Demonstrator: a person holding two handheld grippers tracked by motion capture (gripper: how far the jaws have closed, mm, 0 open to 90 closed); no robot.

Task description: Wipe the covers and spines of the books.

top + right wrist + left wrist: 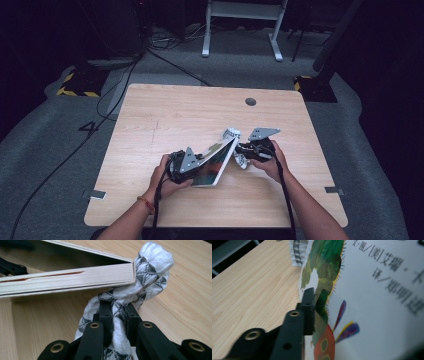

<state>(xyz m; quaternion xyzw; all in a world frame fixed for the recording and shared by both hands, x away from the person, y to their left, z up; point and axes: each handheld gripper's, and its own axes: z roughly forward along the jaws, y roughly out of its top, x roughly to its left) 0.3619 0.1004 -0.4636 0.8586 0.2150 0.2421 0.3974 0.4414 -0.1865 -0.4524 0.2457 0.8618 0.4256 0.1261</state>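
A dark room with cables on a grey floor surrounds the pale wooden table (150,130), where a person works with both tools. The left gripper (186,164) has its jaws clamped on the edge of a picture book (216,165), tilting it up off the wood — probably so that the cloth can pass beneath it. The right gripper (117,315), just beyond the book's raised far edge, has its jaws closed on a twisted white cloth with grey triangles (147,272), whose bunched end sits at the book's corner. The right gripper view shows the stacked page edges (75,281) and the cloth running under them; the left gripper view gives instead the cover's painted caterpillar (324,270) and printed characters — details too small from above.
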